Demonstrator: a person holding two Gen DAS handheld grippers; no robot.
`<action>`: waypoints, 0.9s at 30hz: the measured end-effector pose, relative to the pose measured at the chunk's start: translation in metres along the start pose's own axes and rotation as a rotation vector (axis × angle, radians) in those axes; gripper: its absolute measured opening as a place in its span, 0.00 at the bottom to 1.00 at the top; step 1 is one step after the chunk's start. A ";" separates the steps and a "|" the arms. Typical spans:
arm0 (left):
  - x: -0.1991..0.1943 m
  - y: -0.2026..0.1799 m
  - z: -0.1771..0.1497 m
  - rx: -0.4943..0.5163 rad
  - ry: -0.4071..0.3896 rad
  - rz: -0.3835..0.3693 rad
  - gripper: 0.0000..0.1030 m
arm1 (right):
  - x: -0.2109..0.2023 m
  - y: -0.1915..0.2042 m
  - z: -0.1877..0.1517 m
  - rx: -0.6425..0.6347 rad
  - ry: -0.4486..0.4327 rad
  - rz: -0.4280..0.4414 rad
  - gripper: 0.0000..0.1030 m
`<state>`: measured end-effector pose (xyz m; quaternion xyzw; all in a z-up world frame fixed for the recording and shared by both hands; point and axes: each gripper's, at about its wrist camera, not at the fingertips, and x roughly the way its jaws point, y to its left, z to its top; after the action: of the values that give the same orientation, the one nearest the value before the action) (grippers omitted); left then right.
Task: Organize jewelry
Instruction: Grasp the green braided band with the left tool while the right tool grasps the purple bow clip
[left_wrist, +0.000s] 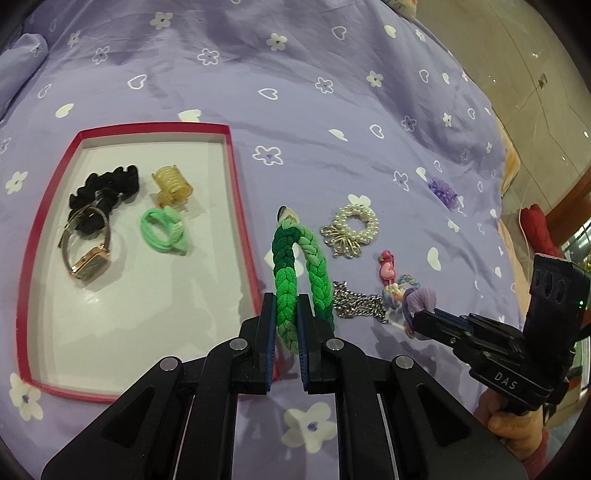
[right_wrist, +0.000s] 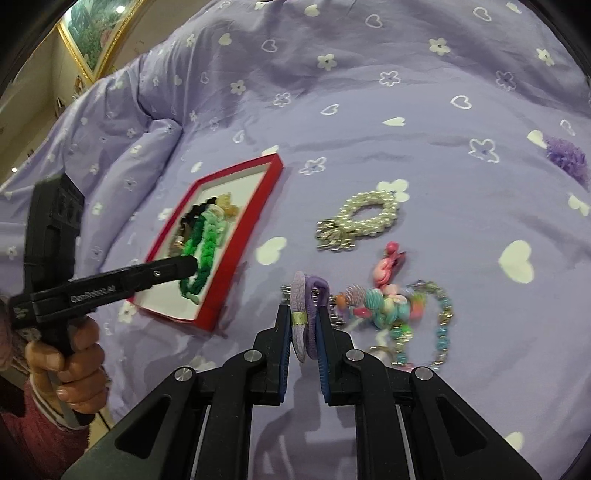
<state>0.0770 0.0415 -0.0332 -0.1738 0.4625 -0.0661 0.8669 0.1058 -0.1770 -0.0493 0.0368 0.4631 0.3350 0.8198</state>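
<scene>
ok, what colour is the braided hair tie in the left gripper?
The braided hair tie is green, shading from dark to light; the left wrist view shows it best.

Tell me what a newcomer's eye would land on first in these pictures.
Probably the green braided hair tie, clamped upright in the left gripper just right of the red tray. Next, the right gripper pinching a purple hair tie beside the pastel bead bracelet on the lilac bedspread.

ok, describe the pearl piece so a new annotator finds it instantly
On the purple bedspread, look right of the red tray, outside it. The pearl ring lies flat beyond the silver chain. It alone is white beads, with a silver wire knot on one side.
</scene>
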 end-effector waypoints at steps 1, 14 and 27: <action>-0.001 0.002 -0.001 -0.003 0.000 0.002 0.09 | 0.000 0.001 0.000 -0.002 0.000 0.002 0.12; -0.008 0.010 -0.006 -0.014 -0.007 0.005 0.09 | -0.006 -0.014 0.000 0.039 -0.022 -0.062 0.13; -0.008 0.006 -0.007 -0.008 -0.002 0.001 0.09 | -0.010 -0.060 -0.012 0.147 -0.020 -0.119 0.13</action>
<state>0.0660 0.0478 -0.0330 -0.1772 0.4622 -0.0637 0.8666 0.1237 -0.2321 -0.0710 0.0725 0.4795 0.2504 0.8379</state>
